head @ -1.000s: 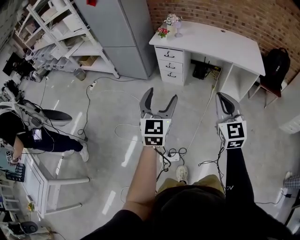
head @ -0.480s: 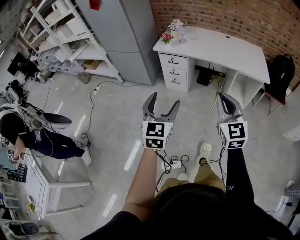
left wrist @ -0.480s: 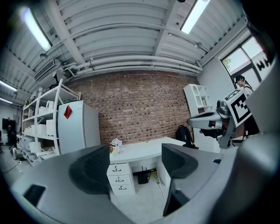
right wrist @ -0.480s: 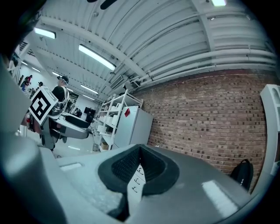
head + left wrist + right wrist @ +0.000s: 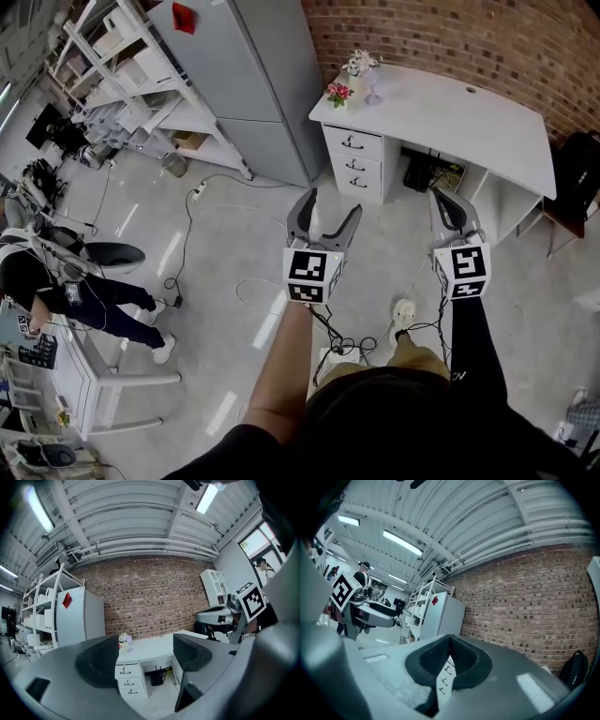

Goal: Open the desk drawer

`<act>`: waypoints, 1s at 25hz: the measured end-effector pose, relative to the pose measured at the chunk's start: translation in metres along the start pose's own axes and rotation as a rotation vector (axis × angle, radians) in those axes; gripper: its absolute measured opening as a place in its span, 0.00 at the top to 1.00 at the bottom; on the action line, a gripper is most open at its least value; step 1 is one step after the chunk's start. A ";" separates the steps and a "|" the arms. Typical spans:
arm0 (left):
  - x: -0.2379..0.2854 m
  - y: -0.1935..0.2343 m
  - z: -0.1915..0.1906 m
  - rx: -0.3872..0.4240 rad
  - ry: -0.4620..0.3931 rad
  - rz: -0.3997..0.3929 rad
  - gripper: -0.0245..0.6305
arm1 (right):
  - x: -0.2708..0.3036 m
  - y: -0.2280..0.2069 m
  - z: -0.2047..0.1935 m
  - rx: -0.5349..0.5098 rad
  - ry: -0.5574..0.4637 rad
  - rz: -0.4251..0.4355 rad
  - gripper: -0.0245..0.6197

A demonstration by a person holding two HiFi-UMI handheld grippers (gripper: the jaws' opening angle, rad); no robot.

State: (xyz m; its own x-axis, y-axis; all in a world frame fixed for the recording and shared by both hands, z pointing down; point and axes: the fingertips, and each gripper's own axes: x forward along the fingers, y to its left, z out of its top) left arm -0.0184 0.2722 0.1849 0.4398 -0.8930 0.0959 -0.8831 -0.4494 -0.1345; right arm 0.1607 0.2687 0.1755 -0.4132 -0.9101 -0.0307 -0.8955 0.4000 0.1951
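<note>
Moved since before: the desk [image 5: 450,108] now sits closer to both claws than a second ago, as I have walked toward it; neither claw touches it.
Left claw [image 5: 333,204]: spread wide, nothing between the jaws.
Right claw [image 5: 442,199]: pressed together, empty.
Where the drawers are: stacked at the desk's left end under the flowers [image 5: 337,94], still well ahead of me.
Handling, my guess: a stiff box on runners, fairly light, that should slide straight out. Its thin dark handle looks hard and smooth, so a pinch could slip.
Where to grip: the middle of the top drawer's handle [image 5: 353,143], pulling straight back.
Count: three drawers with one handle each, two flower pots, two claws.
</note>
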 end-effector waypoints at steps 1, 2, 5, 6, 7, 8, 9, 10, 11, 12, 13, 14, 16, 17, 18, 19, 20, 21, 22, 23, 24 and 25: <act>0.014 0.002 0.001 0.001 0.001 0.001 0.42 | 0.013 -0.009 -0.002 0.003 -0.004 0.005 0.96; 0.028 0.004 0.001 0.006 0.002 0.004 0.42 | 0.026 -0.018 -0.004 0.008 -0.008 0.011 0.96; 0.070 0.017 0.003 0.021 0.001 0.038 0.42 | 0.067 -0.044 -0.009 0.018 -0.020 0.032 0.96; 0.085 0.022 0.004 0.022 -0.001 0.053 0.42 | 0.082 -0.053 -0.011 0.019 -0.023 0.041 0.96; 0.099 0.027 0.005 0.020 -0.001 0.065 0.42 | 0.096 -0.062 -0.013 0.021 -0.024 0.049 0.96; 0.114 0.031 0.006 0.018 0.000 0.071 0.42 | 0.110 -0.071 -0.016 0.023 -0.023 0.057 0.96; 0.128 0.034 0.006 0.016 0.002 0.073 0.42 | 0.123 -0.080 -0.018 0.024 -0.021 0.065 0.96; 0.142 0.037 0.006 0.015 0.004 0.075 0.42 | 0.136 -0.089 -0.021 0.025 -0.019 0.073 0.96; 0.155 0.040 0.006 0.014 0.007 0.079 0.42 | 0.149 -0.097 -0.024 0.027 -0.019 0.080 0.96; 0.169 0.044 0.007 0.013 0.011 0.085 0.42 | 0.161 -0.105 -0.027 0.029 -0.019 0.085 0.96; 0.181 0.047 0.007 0.010 0.015 0.091 0.42 | 0.172 -0.113 -0.030 0.032 -0.019 0.090 0.96; 0.194 0.048 0.006 0.009 0.021 0.094 0.42 | 0.182 -0.120 -0.033 0.037 -0.018 0.095 0.96; 0.218 0.051 0.004 0.009 0.033 0.098 0.42 | 0.202 -0.134 -0.042 0.045 -0.010 0.107 0.96; 0.228 0.052 0.002 0.009 0.038 0.101 0.42 | 0.211 -0.140 -0.046 0.049 -0.005 0.113 0.96; 0.238 0.054 0.000 0.008 0.042 0.105 0.42 | 0.221 -0.145 -0.051 0.053 -0.002 0.120 0.96; 0.246 0.057 -0.002 0.007 0.048 0.108 0.42 | 0.229 -0.148 -0.055 0.058 0.002 0.124 0.96; 0.254 0.059 -0.005 0.004 0.053 0.110 0.42 | 0.237 -0.152 -0.060 0.063 0.005 0.128 0.96; 0.261 0.061 -0.007 0.001 0.057 0.111 0.42 | 0.244 -0.154 -0.064 0.066 0.008 0.132 0.96; 0.267 0.063 -0.009 -0.002 0.060 0.111 0.42 | 0.250 -0.155 -0.067 0.068 0.010 0.136 0.96; 0.273 0.065 -0.010 -0.005 0.062 0.110 0.42 | 0.255 -0.157 -0.069 0.070 0.011 0.139 0.96; 0.279 0.067 -0.010 -0.008 0.062 0.108 0.42 | 0.260 -0.158 -0.071 0.073 0.012 0.140 0.96; 0.284 0.068 -0.011 -0.011 0.062 0.106 0.42 | 0.265 -0.159 -0.073 0.077 0.011 0.141 0.96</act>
State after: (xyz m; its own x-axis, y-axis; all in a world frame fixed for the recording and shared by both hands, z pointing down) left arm 0.0445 -0.0114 0.2135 0.3336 -0.9318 0.1428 -0.9260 -0.3523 -0.1360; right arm 0.2057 -0.0435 0.2076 -0.5339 -0.8455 0.0029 -0.8392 0.5303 0.1205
